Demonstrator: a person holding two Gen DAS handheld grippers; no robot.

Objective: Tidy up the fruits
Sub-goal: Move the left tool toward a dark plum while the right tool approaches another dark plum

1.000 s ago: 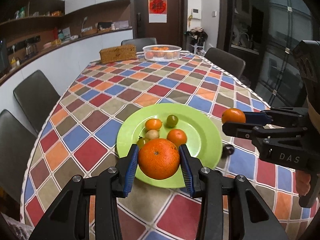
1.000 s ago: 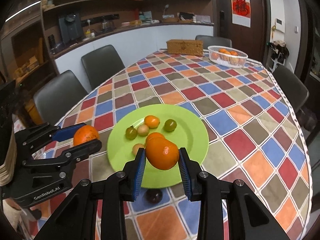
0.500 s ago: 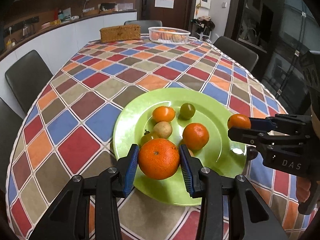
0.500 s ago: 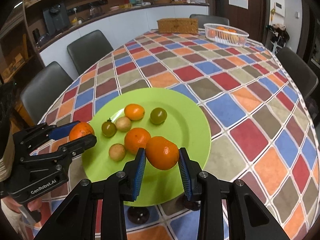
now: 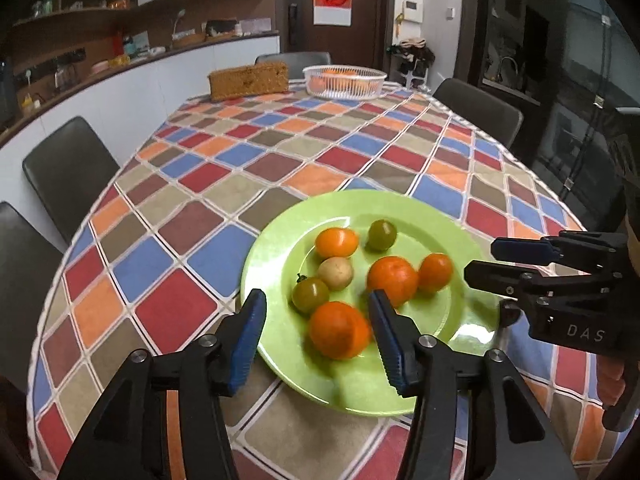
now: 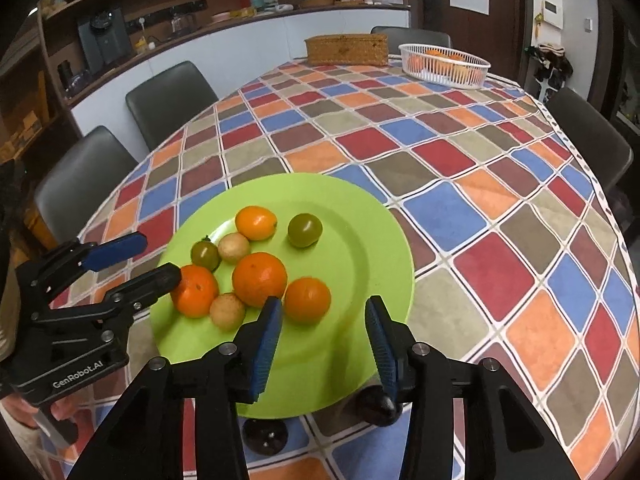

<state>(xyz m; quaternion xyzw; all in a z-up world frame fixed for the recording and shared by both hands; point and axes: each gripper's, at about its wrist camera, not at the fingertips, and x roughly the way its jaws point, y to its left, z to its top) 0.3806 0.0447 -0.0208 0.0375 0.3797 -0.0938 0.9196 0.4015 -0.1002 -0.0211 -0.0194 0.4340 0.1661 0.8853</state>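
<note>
A: Both are released. The left hand-held gripper (image 5: 318,338) stands wide around an orange (image 5: 339,330) lying on the green plate (image 5: 268,256); the right hand-held gripper (image 6: 322,340) gapes beside another orange (image 6: 307,300).

B: Best next?

A: Probably lift each straight back so no pad nudges fruit; the plate sits at the surface's (image 6: 460,208) near edge.

B: Unclear?

A: Dark round things under the plate's near rim; the far basket's (image 6: 444,65) contents blur.

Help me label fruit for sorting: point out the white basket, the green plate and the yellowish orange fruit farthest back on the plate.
white basket (image 6: 472,74): right wrist view, on its front mesh wall.
green plate (image 6: 376,264): right wrist view, on bare surface at its right.
yellowish orange fruit (image 6: 256,223): right wrist view, on its middle.
</note>
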